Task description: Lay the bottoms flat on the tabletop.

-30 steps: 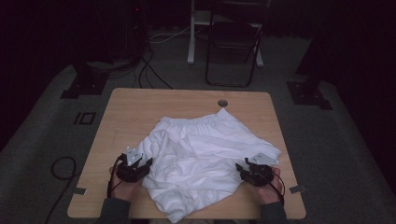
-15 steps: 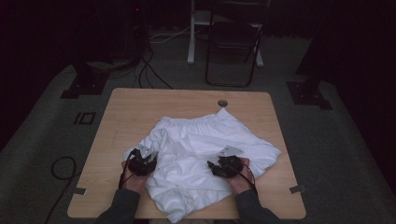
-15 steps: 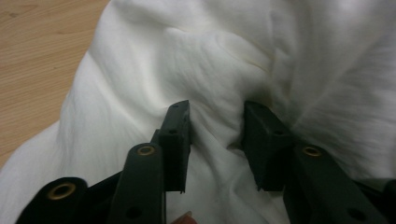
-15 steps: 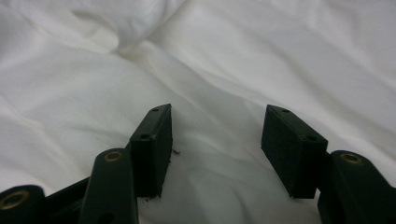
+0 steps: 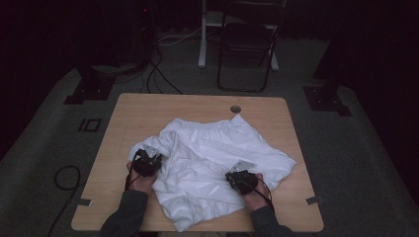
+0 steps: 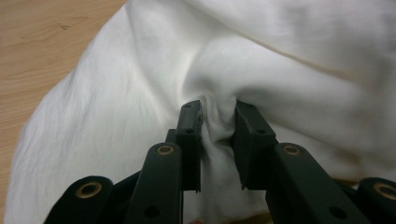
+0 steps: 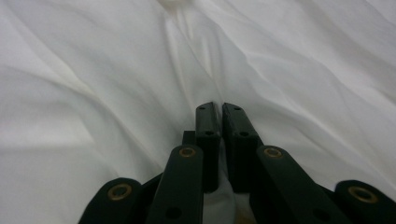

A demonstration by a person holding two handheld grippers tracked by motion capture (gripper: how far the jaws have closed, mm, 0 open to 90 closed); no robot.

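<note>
Left gripper view: the left gripper (image 6: 217,128) is pinching a bunched ridge of the white garment (image 6: 280,60) between its two black jaws, which have just been closing and are standing a narrow gap apart with the fold squeezed in it.
Right gripper view: the right gripper (image 7: 220,126) is clamping a thin crease of the same cloth, its jaws having just been closing until they are nearly meeting on the fabric.
Left hand: in the high view it is resting the left gripper on the garment's near-left edge, with a dark sleeve (image 5: 123,217) trailing toward the bottom.
Right hand: it is pressing the right gripper onto the cloth at the near-right, well apart from the left one.
Garment: it is lying crumpled on the near half of the wooden table (image 5: 148,108), its gathered waistband pointing away from the person.
Surroundings: a folding chair (image 5: 247,54) is standing on the floor beyond the table's far edge.
</note>
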